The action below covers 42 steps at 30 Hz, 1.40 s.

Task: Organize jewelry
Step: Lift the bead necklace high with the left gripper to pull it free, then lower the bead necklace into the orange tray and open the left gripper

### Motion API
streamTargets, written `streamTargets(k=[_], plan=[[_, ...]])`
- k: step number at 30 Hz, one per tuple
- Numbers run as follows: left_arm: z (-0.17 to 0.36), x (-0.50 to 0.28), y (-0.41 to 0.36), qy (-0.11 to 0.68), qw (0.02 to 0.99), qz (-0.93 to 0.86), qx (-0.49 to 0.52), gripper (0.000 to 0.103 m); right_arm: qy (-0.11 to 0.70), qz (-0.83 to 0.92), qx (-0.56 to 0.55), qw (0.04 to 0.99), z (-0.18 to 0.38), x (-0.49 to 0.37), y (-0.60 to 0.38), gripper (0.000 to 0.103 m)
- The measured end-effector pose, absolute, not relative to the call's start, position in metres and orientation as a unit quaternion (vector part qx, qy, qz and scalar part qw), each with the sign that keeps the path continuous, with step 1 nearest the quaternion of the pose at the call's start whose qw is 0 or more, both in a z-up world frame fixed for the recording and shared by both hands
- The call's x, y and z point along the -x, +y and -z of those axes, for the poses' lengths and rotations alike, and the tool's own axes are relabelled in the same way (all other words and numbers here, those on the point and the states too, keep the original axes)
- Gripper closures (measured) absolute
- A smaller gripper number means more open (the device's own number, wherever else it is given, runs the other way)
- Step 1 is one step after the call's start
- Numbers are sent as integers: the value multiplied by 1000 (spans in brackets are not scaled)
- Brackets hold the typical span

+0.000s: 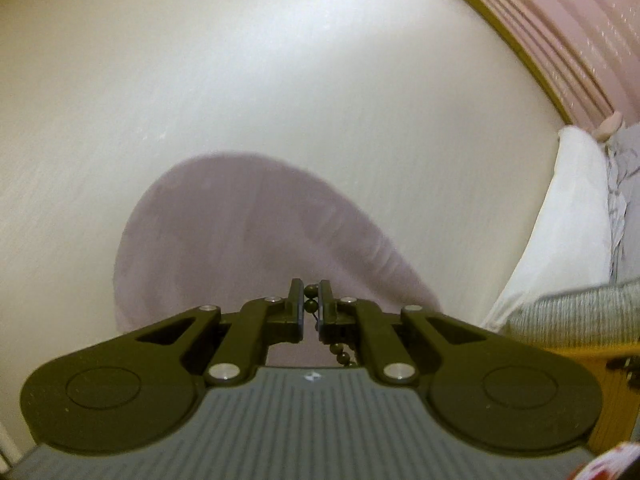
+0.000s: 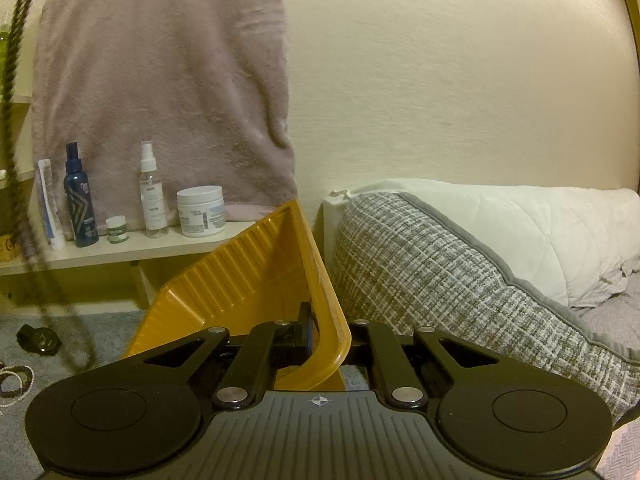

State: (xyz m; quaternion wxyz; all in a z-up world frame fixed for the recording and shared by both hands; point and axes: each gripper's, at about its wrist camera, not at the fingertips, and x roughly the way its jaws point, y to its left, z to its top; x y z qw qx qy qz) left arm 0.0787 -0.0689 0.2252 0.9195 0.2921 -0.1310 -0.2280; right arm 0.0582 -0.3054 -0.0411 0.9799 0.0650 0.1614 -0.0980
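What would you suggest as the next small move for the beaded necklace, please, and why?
Probably carry the beaded necklace, pinched in the left hand-held gripper, over the yellow tray and lower it in: the right hand-held gripper holds the tray's rim, tilted and apparently empty.

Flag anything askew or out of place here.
The ribbed yellow plastic tray is tipped steeply on edge, its rim clamped in the right gripper. A black watch and pale beaded bracelets lie loose on the grey carpet.

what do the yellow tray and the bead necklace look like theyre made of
Yellow tray: likely moulded plastic, slightly glossy, with ribbed walls and a rounded rim. Bead necklace: small dark round beads with a dull bronze sheen, perhaps metal or coated plastic; too blurred to tell.
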Motion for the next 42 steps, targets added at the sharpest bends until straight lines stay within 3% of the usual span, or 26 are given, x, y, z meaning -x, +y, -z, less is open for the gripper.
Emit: streamTargets(k=[11, 30, 42], plan=[[-233, -86, -120, -130, 906, 296, -272, 97, 162, 95, -68, 980, 42, -58, -309, 95], [-125, -133, -163, 22, 853, 402, -333, 97, 165, 96, -72, 979, 46, -59, -312, 95], [-25, -116, -188, -29, 705, 443, -553, 97, 167, 98, -72, 979, 47, -59, -313, 95]])
